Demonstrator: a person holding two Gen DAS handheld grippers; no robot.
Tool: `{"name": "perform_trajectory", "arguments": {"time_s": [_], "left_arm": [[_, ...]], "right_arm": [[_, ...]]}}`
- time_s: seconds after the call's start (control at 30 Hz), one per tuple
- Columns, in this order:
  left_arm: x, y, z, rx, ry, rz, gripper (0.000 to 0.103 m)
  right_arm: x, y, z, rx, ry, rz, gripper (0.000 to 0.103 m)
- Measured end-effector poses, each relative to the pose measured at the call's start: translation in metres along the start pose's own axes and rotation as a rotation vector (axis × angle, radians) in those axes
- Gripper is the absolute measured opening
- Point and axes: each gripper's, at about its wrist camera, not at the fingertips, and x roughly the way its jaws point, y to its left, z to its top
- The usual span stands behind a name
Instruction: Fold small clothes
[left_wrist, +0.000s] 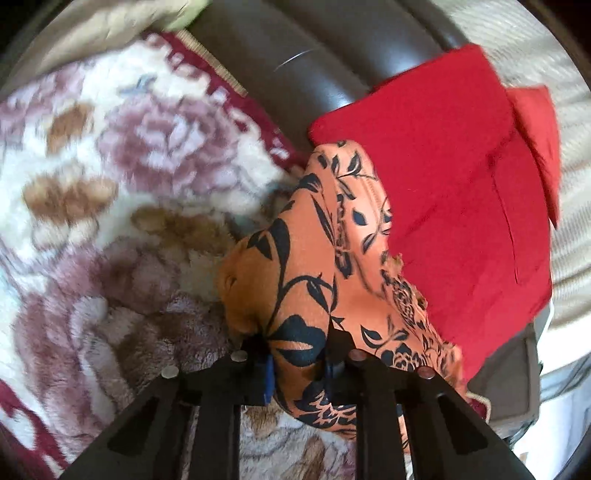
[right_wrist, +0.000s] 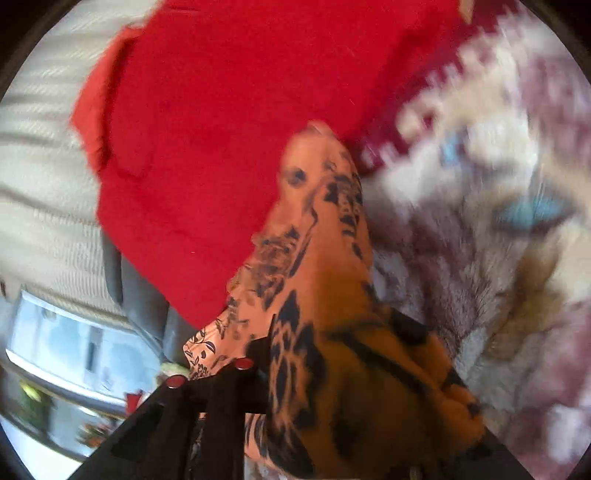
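An orange garment with a black leaf print (left_wrist: 332, 266) is held up between both grippers above a floral blanket. My left gripper (left_wrist: 297, 350) is shut on its lower edge, and the cloth bunches between the black fingers. In the right wrist view the same orange garment (right_wrist: 325, 295) drapes over my right gripper (right_wrist: 332, 343), which is shut on it; the cloth hides the right finger. A red garment (left_wrist: 443, 184) lies folded behind the orange one and also shows in the right wrist view (right_wrist: 221, 129).
A fluffy floral blanket (left_wrist: 110, 203) in white, mauve and brown covers the surface. A dark brown leather sofa back (left_wrist: 295, 55) runs behind it. A cream ribbed cushion (right_wrist: 44, 184) lies beside the red garment. A window (right_wrist: 74, 350) shows at lower left.
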Motion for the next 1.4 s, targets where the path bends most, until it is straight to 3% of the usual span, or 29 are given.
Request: {"name": "perform_trajectory", "arguments": {"time_s": [0.17, 0.27, 0.37, 0.43, 0.53, 0.6, 0.67, 0.73, 0.8, 0.9, 1.17, 1.4], "left_arm": [[-0.047, -0.014, -0.017, 0.127, -0.022, 0.011, 0.019], [-0.079, -0.01, -0.038, 0.2, -0.022, 0.019, 0.019], [-0.095, 0.011, -0.066, 0.248, 0.031, 0.065, 0.022], [-0.086, 0.03, -0.084, 0.26, 0.12, 0.129, 0.027], [-0.1, 0.039, -0.093, 0.255, 0.112, 0.15, 0.036], [-0.124, 0.028, -0.093, 0.332, 0.073, 0.181, 0.037], [-0.147, 0.01, -0.096, 0.461, -0.026, 0.269, 0.045], [-0.167, -0.01, -0.099, 0.582, -0.149, 0.34, 0.065], [-0.18, -0.026, -0.099, 0.651, -0.242, 0.378, 0.067], [-0.185, -0.042, -0.098, 0.708, -0.3, 0.416, 0.067], [-0.16, -0.06, -0.088, 0.732, -0.291, 0.468, 0.067], [-0.142, -0.06, -0.079, 0.723, -0.276, 0.502, 0.067]], "right_arm": [[-0.042, 0.038, -0.018, -0.124, -0.061, -0.01, 0.018], [-0.085, 0.038, -0.036, -0.153, -0.057, -0.014, 0.018], [-0.114, 0.023, -0.059, -0.151, -0.02, -0.047, 0.018], [-0.12, 0.014, -0.073, -0.196, 0.034, -0.107, 0.019], [-0.12, -0.017, -0.088, -0.111, 0.158, -0.195, 0.024], [-0.133, -0.035, -0.086, 0.015, 0.183, -0.178, 0.027], [-0.15, -0.04, -0.083, 0.043, 0.166, -0.171, 0.028], [-0.171, -0.037, -0.078, 0.022, 0.125, -0.175, 0.028], [-0.187, -0.031, -0.078, -0.018, 0.081, -0.205, 0.031], [-0.196, -0.008, -0.074, -0.098, 0.039, -0.227, 0.031], [-0.147, 0.063, -0.091, -0.286, 0.095, -0.168, 0.031], [-0.077, 0.086, -0.117, -0.345, 0.213, -0.125, 0.031]]}}
